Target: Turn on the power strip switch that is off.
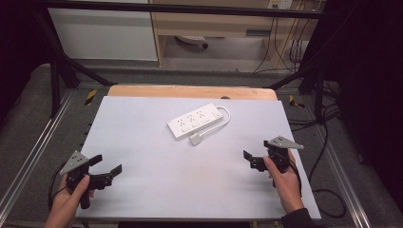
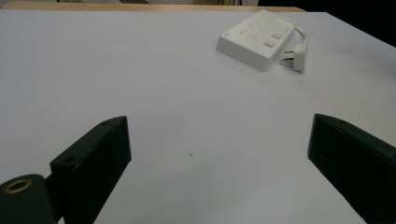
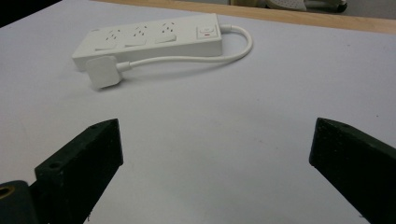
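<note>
Gaping wide, both hand-held grippers empty.

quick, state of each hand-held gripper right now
Left hand-held gripper: open, holding nothing.
Right hand-held gripper: open, holding nothing.

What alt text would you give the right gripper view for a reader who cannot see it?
A white power strip lies on a pale table, its short cord looping round to a flat white plug resting beside it. In the foreground the right gripper has its two black jaws spread wide, holding nothing.
</note>
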`<state>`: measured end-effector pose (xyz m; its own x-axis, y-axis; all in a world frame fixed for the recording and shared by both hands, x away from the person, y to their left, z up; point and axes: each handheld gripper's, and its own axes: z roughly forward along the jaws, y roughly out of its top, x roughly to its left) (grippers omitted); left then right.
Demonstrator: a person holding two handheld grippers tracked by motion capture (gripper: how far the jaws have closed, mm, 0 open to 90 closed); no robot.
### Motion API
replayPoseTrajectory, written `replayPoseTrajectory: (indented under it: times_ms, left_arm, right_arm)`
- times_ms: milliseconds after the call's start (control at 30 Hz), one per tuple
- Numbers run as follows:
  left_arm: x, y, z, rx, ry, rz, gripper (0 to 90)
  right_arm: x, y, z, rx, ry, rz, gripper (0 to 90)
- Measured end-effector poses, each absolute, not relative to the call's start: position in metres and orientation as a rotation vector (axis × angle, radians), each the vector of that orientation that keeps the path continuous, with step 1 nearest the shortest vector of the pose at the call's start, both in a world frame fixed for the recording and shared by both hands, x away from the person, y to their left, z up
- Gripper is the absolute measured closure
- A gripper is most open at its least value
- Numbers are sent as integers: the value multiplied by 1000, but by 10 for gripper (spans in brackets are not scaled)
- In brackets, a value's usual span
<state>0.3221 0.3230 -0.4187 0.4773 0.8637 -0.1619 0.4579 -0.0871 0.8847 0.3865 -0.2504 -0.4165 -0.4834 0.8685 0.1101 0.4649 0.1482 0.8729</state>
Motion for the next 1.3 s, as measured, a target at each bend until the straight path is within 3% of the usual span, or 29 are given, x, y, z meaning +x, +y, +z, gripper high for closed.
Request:
replayPoseTrajectory:
  times_ms: [800, 1300]
  left_arm:
    - [323, 321, -421, 1740, 1137, 496, 60]
    - [323, 320, -422, 1752, 1131, 498, 60]
  right_arm:
    - [424, -217, -384, 1226, 2010, 1309, 45]
    - [444, -206, -381, 1230, 1968, 1328, 63]
